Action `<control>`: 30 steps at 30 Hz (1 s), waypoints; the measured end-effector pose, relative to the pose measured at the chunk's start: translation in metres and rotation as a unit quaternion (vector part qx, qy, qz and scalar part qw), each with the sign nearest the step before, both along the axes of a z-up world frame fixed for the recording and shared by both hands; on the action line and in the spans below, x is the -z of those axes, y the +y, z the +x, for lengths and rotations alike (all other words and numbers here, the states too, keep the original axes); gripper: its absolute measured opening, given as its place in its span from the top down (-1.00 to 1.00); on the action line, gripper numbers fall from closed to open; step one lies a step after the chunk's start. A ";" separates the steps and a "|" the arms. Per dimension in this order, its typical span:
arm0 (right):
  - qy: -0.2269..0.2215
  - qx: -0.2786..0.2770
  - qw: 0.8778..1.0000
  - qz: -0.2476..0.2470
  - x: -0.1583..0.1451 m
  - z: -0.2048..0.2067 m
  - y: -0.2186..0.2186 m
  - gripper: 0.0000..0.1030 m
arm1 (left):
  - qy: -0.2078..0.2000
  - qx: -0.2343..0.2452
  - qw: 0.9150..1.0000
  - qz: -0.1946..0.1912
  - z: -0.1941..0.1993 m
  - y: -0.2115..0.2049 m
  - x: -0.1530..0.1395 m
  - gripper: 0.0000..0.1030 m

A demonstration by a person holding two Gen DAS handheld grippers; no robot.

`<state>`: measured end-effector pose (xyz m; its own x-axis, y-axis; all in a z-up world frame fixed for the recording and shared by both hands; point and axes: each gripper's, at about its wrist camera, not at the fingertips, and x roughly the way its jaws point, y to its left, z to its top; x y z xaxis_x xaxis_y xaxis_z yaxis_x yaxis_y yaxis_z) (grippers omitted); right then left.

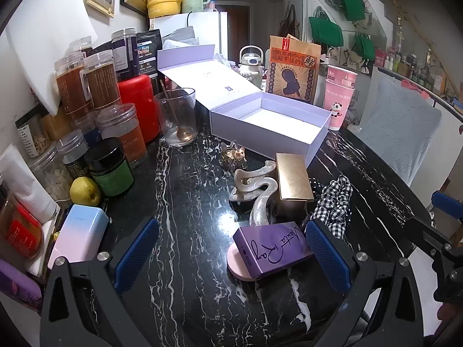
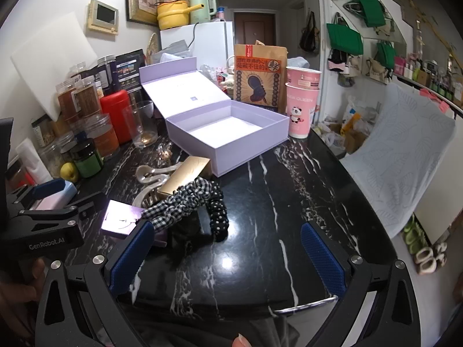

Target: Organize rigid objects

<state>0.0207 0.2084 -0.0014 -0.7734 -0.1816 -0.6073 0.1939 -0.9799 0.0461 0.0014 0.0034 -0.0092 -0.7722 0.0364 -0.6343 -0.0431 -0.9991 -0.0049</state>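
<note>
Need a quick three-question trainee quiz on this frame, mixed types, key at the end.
1. True or false: the lilac box is open and empty.
2. Which item lies nearest the left gripper? A) purple box B) pink cups C) drinking glass
3. Fill in: the jaws of the right gripper are ____, with only bare table between them.

Key: 1 true; 2 A; 3 open
</note>
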 end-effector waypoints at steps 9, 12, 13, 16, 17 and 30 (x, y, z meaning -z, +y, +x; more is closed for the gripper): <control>-0.002 0.001 1.000 -0.001 0.000 -0.001 0.000 -1.00 | 0.001 0.004 1.000 -0.003 0.001 0.001 0.000 -1.00; -0.002 0.000 1.000 0.000 0.000 0.000 0.000 -1.00 | 0.001 0.004 1.000 -0.002 0.002 0.001 0.000 -1.00; -0.002 0.001 1.000 0.000 0.000 0.000 0.000 -1.00 | 0.000 0.004 1.000 -0.002 0.002 0.002 0.000 -1.00; -0.002 0.000 1.000 0.000 0.000 -0.001 0.000 -1.00 | -0.002 0.005 1.000 -0.001 0.001 0.002 0.000 -1.00; -0.003 0.001 1.000 0.000 0.000 -0.001 0.000 -1.00 | -0.002 0.006 1.000 -0.001 0.001 0.002 -0.001 -1.00; -0.007 0.001 1.000 -0.004 0.000 0.000 0.001 -1.00 | -0.003 0.011 1.000 0.000 0.001 0.004 -0.001 -1.00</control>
<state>0.0207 0.2094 -0.0016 -0.7658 -0.1844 -0.6161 0.1905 -0.9801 0.0566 0.0027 0.0074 -0.0080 -0.7672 0.0522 -0.6393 -0.0644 -0.9979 -0.0042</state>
